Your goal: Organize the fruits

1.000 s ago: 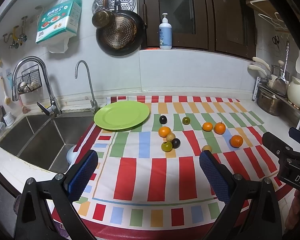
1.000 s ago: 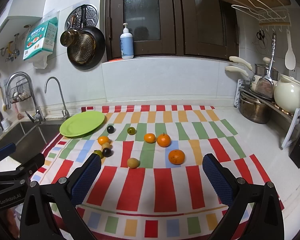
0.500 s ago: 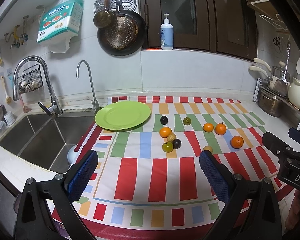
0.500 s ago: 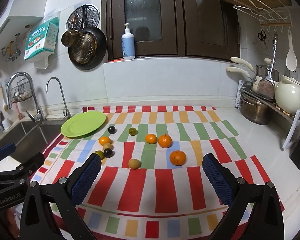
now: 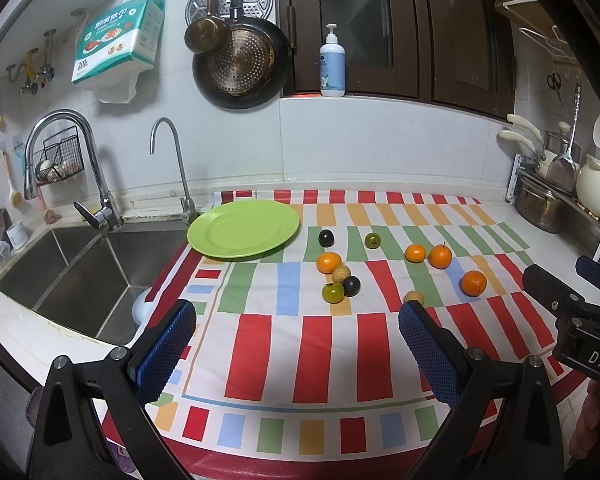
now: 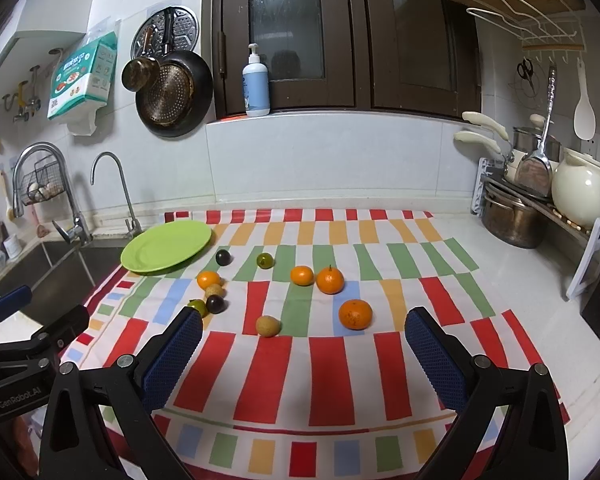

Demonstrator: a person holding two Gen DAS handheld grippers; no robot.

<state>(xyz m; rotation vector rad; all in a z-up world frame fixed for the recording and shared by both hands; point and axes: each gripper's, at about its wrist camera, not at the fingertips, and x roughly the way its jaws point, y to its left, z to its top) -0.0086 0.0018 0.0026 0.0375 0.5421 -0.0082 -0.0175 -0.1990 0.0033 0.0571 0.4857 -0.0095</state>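
Fruits lie loose on a striped cloth (image 5: pixel 312 344) that covers the surface beside the sink (image 5: pixel 80 268). The green plate (image 5: pixel 244 229) rests at the far left corner of the cloth, with its left edge over the sink side, and it carries nothing.

Near the plate there is a dark plum (image 5: pixel 326 237), and to the right of it a small green fruit (image 5: pixel 373 240). A tight group follows toward the camera: one mandarin (image 5: pixel 329 262), a beige longan (image 5: pixel 341 272), a second dark plum (image 5: pixel 351 285) and a green round fruit (image 5: pixel 333 292); these touch or almost touch. Further right two mandarins (image 6: pixel 302 275) (image 6: pixel 330 280) lie side by side, the right one with its stem pointing up. A third, bigger mandarin (image 6: pixel 355 314) is nearer, and a second longan (image 6: pixel 268 326) lies alone to the left of it. All fruits are round, so no long axis can be told.

The left gripper (image 5: pixel 296 354) hovers low over the near part of the cloth, jaws wide apart, holding nothing. The right gripper (image 6: pixel 302 364) is the same: wide, with nothing between its blue pads (image 6: pixel 436 360).
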